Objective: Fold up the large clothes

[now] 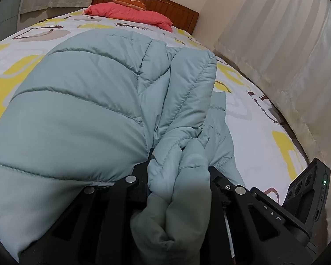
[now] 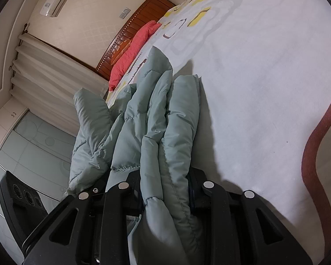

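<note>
Left wrist view: left claw [image 1: 178, 163] clamped on a bunched edge of the pale green padded jacket [image 1: 81, 101], body spread over the bed [image 1: 264, 119] toward 11 o'clock, probably to drag one side across for a fold. Fingertips buried in fabric.

Right wrist view: right claw [image 2: 165, 176] pinching several stacked jacket [image 2: 165, 114] layers, likely keeping them aligned. Sleeve ends hard to make out; bed [image 2: 264, 88] at 2 o'clock.
</note>
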The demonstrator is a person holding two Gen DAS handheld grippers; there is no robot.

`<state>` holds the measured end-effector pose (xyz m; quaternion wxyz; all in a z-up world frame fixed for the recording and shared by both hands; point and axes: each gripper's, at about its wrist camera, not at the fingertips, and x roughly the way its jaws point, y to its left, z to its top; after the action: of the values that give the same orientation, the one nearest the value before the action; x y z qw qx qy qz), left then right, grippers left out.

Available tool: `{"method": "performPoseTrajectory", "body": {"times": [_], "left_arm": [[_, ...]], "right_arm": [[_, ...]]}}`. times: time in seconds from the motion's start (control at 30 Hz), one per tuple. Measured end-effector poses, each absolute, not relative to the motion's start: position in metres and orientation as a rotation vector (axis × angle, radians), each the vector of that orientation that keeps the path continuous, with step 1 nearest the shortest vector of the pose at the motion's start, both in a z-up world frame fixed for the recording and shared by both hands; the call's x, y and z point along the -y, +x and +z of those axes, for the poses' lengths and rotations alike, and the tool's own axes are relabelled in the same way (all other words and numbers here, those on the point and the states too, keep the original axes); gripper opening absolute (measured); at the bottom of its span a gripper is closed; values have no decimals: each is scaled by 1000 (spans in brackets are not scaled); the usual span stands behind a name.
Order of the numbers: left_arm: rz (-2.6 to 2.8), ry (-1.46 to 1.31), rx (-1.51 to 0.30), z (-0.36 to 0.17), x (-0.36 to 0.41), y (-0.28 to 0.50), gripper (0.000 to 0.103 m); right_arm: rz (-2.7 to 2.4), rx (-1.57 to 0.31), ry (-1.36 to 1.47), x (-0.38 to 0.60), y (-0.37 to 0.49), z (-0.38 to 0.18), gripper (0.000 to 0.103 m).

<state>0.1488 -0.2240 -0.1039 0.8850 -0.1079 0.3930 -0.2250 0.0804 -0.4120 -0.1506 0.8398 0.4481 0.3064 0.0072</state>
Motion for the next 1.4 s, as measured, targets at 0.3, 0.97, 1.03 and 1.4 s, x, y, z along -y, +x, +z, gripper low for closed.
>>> {"method": "performPoseTrajectory", "body": {"times": [0.3, 0.97, 1.03, 1.4], "left_arm": [[-537, -263, -789, -84, 215, 131, 61], [-334, -825, -796, -74, 48, 170, 78], [-319, -877, -827, -88, 42, 179, 78], [-329, -929, -904, -121, 44, 189, 78]], "right_arm": [[19, -661, 977, 420, 77, -144, 48], [83, -631, 895, 392, 105, -77, 63], [95, -663, 892, 386, 122, -84, 63], [99, -733, 837, 370, 152, -97, 43]]}}
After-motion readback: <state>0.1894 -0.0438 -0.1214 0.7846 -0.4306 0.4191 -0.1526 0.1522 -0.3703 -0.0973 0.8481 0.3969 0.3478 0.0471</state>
